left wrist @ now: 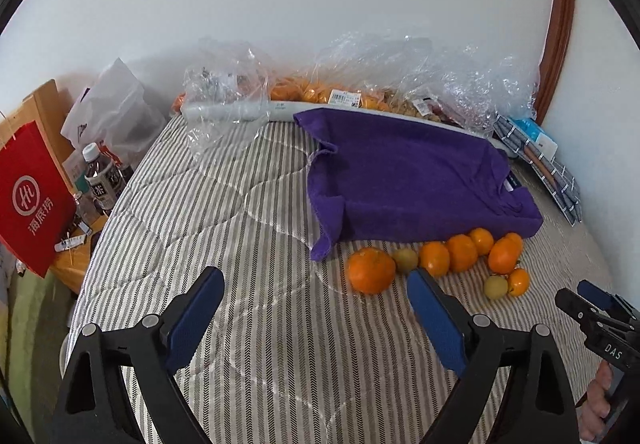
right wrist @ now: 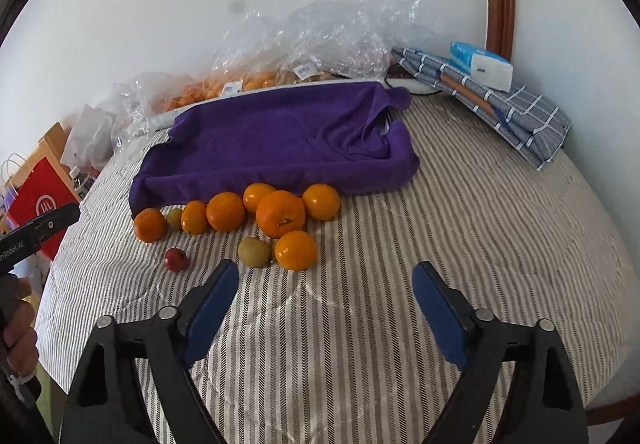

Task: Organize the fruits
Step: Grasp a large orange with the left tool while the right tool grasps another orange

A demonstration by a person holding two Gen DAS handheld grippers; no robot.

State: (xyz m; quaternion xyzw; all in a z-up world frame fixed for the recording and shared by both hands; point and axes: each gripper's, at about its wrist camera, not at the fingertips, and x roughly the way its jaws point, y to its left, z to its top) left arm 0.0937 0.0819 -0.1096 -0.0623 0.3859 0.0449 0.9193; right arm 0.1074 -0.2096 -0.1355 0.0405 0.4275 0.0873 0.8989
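Note:
Several oranges (left wrist: 460, 252) (right wrist: 280, 213) lie in a loose row on the striped bed cover, along the near edge of a purple towel (left wrist: 408, 172) (right wrist: 276, 140). Two yellow-green fruits (left wrist: 405, 259) (right wrist: 254, 252) lie among them. A small red fruit (right wrist: 176, 259) lies apart at the left in the right wrist view. My left gripper (left wrist: 316, 280) is open and empty, just short of the leftmost orange (left wrist: 371, 269). My right gripper (right wrist: 326, 276) is open and empty, in front of the fruits. Each gripper shows at the other view's edge.
Clear plastic bags with more oranges (left wrist: 312, 92) (right wrist: 240, 82) lie along the wall behind the towel. A checked cloth bundle with a tissue pack (right wrist: 480, 64) lies at the back right. A red paper bag (left wrist: 32, 200) and bottles (left wrist: 100, 180) stand left of the bed.

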